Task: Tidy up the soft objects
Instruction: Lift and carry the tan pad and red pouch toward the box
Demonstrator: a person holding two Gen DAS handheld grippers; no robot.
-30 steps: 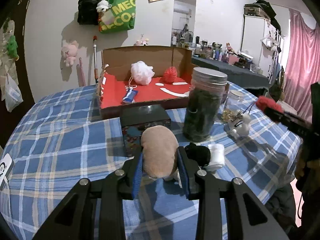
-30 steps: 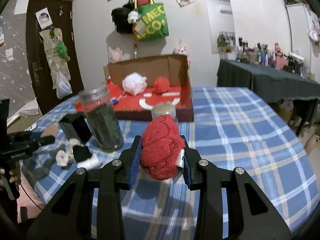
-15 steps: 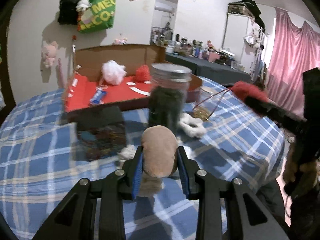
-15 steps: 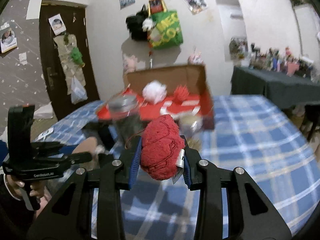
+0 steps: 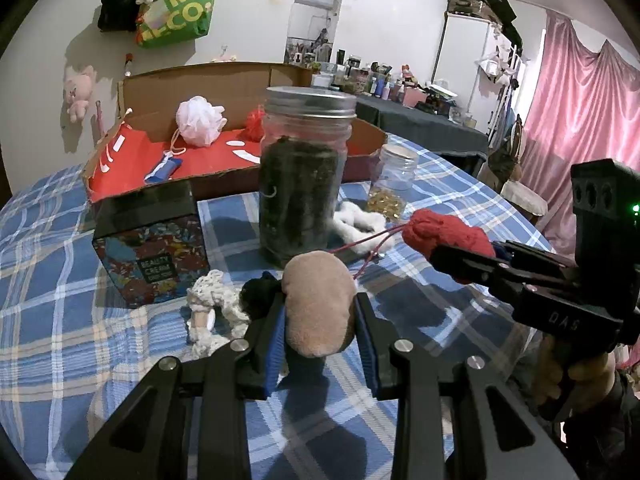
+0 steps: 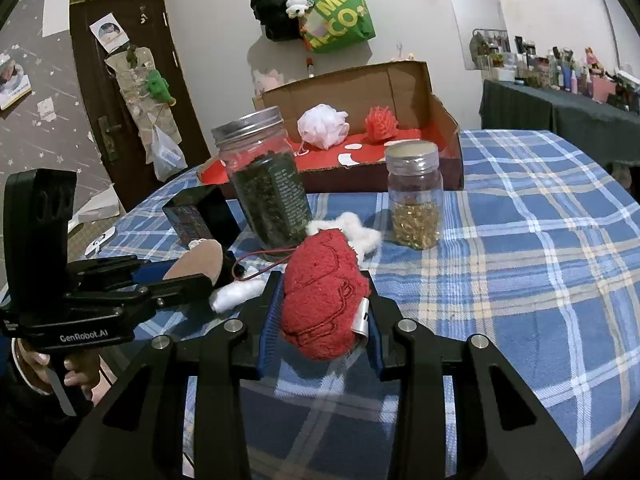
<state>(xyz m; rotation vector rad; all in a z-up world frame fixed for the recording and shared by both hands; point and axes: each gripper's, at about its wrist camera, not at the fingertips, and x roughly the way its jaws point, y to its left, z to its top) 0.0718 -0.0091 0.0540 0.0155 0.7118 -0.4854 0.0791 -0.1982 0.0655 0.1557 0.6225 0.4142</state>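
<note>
My left gripper (image 5: 320, 332) is shut on a tan plush toy (image 5: 318, 304), held just above the blue checked tablecloth (image 5: 60, 320). My right gripper (image 6: 320, 316) is shut on a red fuzzy soft toy (image 6: 324, 292) with a thin red cord trailing left. In the left wrist view the red toy (image 5: 444, 236) shows at right in the other gripper. A cream knitted piece (image 5: 212, 304) and a black soft item (image 5: 260, 292) lie just left of the tan toy. A white fluffy piece (image 6: 356, 232) lies behind the red toy. The open cardboard box (image 5: 208, 84) holds a white bath pouf (image 5: 200, 120) and a red pouf (image 6: 380, 124).
A tall jar of dark leaves (image 5: 304, 172) and a small jar of gold bits (image 6: 416, 196) stand mid-table before the box. A dark printed carton (image 5: 152, 248) sits at left. A person's hand (image 6: 76, 364) grips the left tool. Bare tablecloth (image 6: 540, 280) spreads to the right.
Both grippers, still holding their toys, have drawn closer together and sunk a little; the left view has swung right, so the tall jar now stands straight ahead.
</note>
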